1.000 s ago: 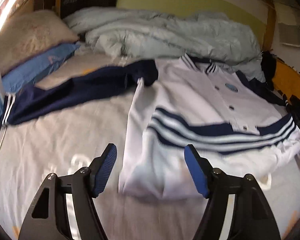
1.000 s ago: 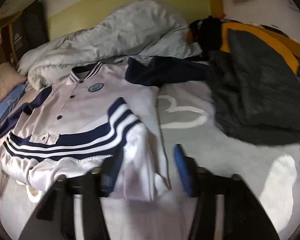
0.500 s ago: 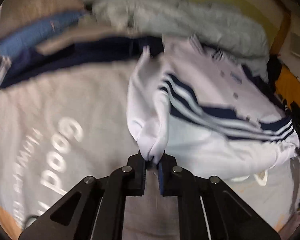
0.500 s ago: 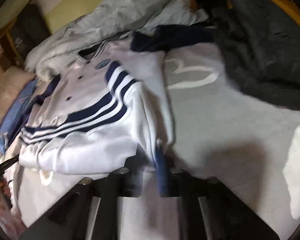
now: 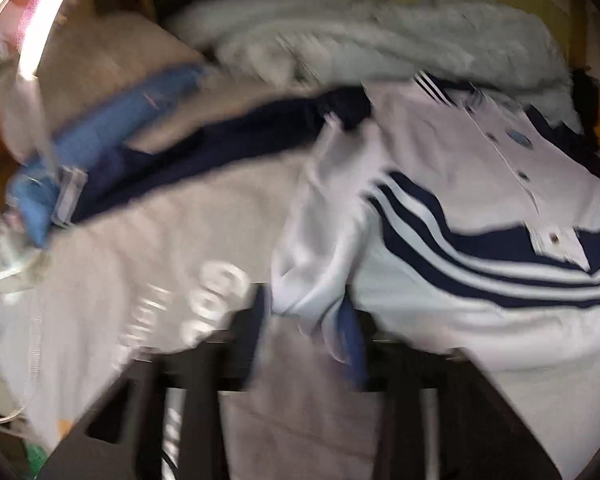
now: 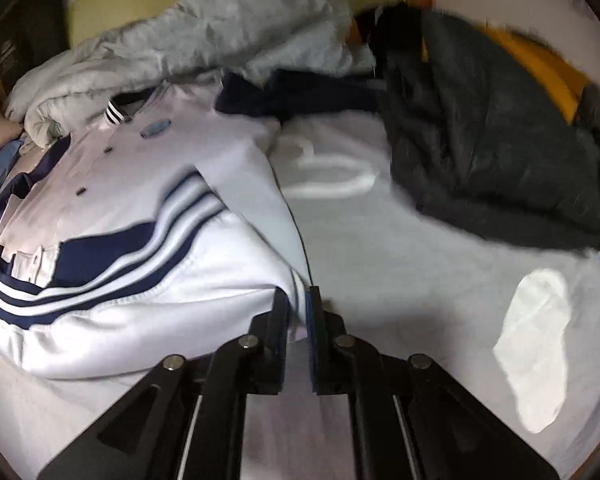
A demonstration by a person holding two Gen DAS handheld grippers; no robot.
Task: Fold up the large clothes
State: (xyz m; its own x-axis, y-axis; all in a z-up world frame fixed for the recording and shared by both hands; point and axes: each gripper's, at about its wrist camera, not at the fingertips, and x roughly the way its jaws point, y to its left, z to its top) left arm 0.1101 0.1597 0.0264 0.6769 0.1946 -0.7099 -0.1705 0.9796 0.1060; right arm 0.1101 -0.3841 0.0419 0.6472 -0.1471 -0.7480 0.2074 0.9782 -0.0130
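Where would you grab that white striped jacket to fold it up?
Probably by the two bottom hem corners of the white jacket, coming from the near edge of the bed. The hem lies nearest and bunches into pinchable folds. The right gripper already pinches one corner; the left gripper, opening, has fabric between its fingers.

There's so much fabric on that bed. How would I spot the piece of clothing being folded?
Start at the bed's grey sheet with white print. On it, below the crumpled pale duvet, lies the white jacket. Unlike the dark padded coat beside it, it is white with navy stripes across the chest, dark buttons and a small blue badge.
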